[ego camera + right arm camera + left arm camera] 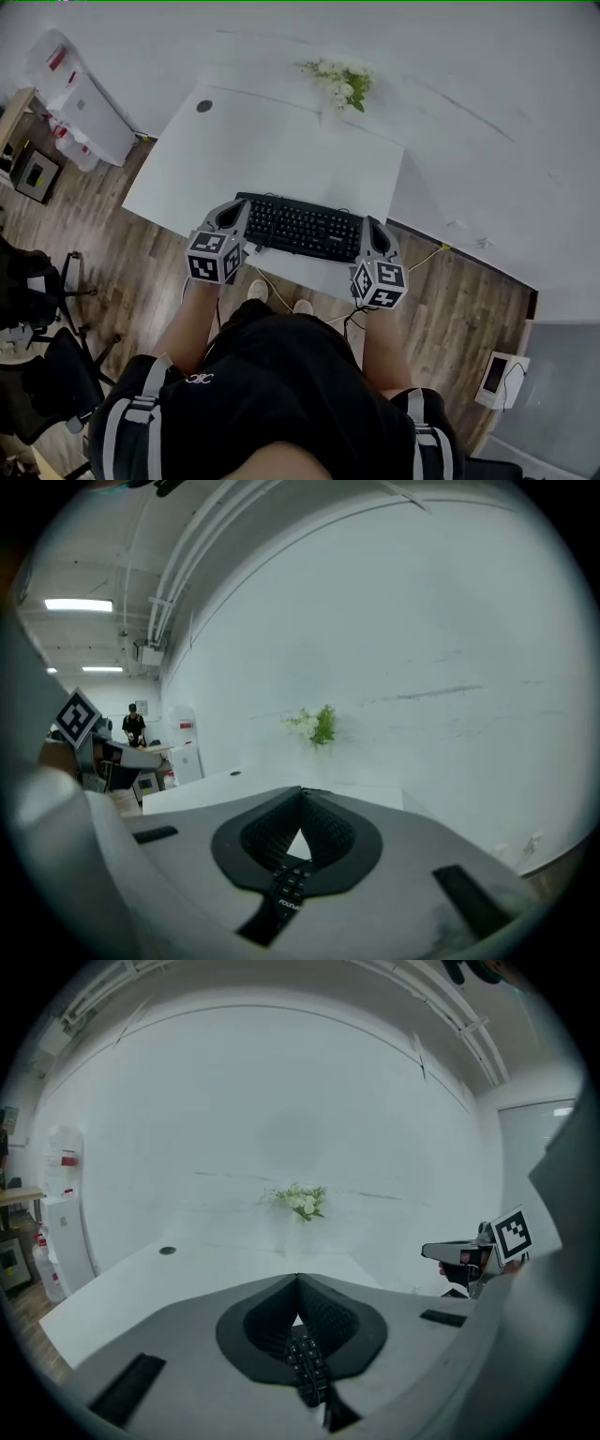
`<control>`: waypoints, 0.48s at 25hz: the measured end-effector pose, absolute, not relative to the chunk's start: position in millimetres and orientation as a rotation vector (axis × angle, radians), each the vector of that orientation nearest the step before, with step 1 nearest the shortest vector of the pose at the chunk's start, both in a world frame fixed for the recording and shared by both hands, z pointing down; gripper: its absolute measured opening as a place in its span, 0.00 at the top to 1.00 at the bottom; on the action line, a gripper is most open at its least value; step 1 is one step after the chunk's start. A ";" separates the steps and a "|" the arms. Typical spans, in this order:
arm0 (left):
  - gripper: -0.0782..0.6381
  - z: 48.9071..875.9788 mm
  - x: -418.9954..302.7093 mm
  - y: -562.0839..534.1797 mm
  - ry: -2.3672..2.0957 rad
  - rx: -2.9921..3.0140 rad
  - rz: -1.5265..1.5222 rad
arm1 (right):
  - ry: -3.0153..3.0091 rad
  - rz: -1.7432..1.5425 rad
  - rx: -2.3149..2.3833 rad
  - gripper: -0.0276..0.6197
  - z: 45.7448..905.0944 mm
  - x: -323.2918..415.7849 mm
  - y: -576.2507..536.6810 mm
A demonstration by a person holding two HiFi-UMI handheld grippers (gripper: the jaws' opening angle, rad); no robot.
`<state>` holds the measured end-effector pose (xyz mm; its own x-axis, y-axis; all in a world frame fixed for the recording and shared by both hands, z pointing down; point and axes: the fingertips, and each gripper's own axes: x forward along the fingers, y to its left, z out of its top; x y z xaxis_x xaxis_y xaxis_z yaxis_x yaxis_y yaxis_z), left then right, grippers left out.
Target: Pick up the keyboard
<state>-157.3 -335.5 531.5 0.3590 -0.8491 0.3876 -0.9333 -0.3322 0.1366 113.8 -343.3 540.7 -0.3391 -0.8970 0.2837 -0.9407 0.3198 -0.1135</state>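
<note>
White wall and brown plank floor surround a white desk, and a black keyboard lies along the desk's near edge, its long side towards the person. The left gripper is at the keyboard's left end and the right gripper at its right end, each with its jaws closed tip to tip on nothing, the keys showing just beneath. White flowers stand at the desk's far edge by the wall.
</note>
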 end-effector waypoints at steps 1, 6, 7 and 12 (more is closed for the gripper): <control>0.89 536.8 -159.6 -339.7 -1.547 2.291 0.365 | -2.387 0.384 1.690 0.95 546.9 113.8 -343.6; 0.89 565.1 -172.5 -354.6 -1.436 2.272 0.427 | -2.289 0.446 1.675 0.95 578.7 118.3 -340.4; 0.89 570.8 -176.3 -356.9 -1.420 2.259 0.427 | -2.269 0.469 1.668 0.95 586.8 120.1 -340.0; 0.89 597.3 -192.9 -364.9 -1.358 2.197 0.443 | -2.162 0.642 1.613 0.95 633.9 134.9 -337.7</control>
